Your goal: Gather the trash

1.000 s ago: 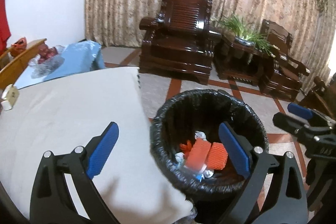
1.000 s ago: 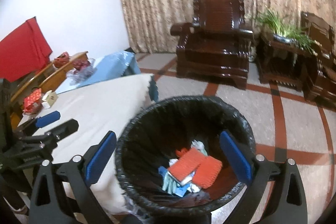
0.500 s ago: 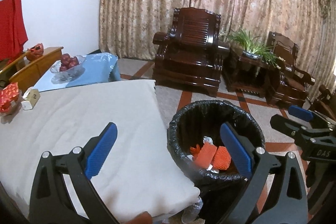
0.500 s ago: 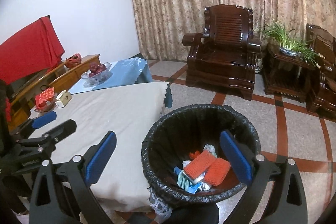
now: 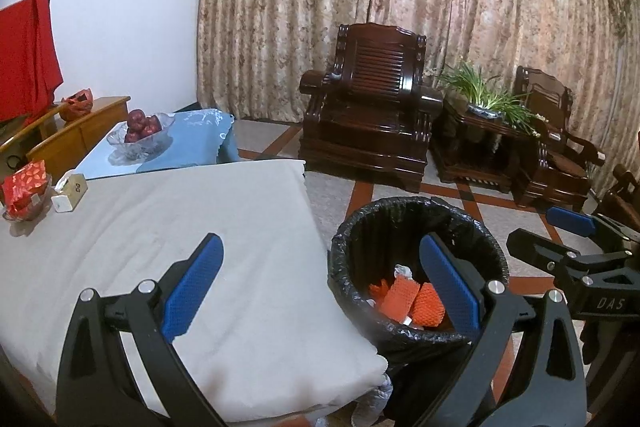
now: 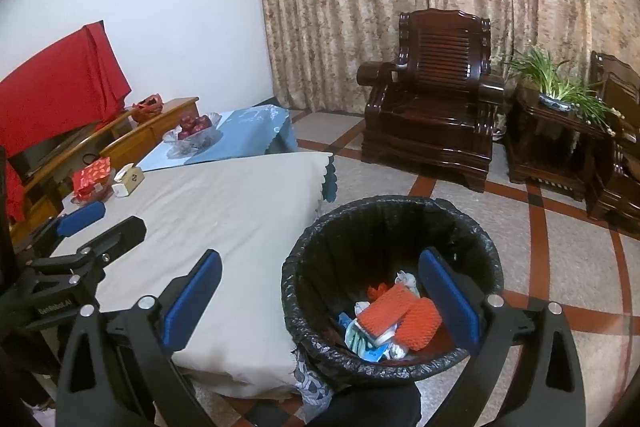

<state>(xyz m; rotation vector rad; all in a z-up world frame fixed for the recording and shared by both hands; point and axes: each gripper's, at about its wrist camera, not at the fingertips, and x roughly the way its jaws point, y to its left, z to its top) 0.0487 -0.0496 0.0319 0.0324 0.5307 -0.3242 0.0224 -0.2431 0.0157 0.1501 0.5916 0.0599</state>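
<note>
A round bin with a black liner point(image 6: 384, 223) point(image 5: 408, 223) stands on the floor beside the table with the beige cloth point(image 6: 224, 211) point(image 5: 200, 219). Inside lie orange foam nets point(image 6: 400, 315) point(image 5: 412, 303), white and blue wrappers point(image 6: 366, 341). My left gripper point(image 5: 320, 279) hangs open and empty above the table's edge and the bin. My right gripper point(image 6: 320, 297) is open and empty above the bin's left rim. Each gripper shows in the other's view: the right one point(image 5: 560, 239), the left one point(image 6: 92, 223).
At the table's far left stand a red packet in a glass dish point(image 5: 24, 187) and a small tissue box point(image 5: 70, 193). A fruit bowl point(image 5: 140, 135) sits on a blue-clothed table. Dark wooden armchairs point(image 5: 372, 115), a plant point(image 5: 480, 95) and curtains line the back.
Both grippers have lifted and drawn back from the bin, so it looks smaller and more of the table and room shows. Both stay open and empty.
</note>
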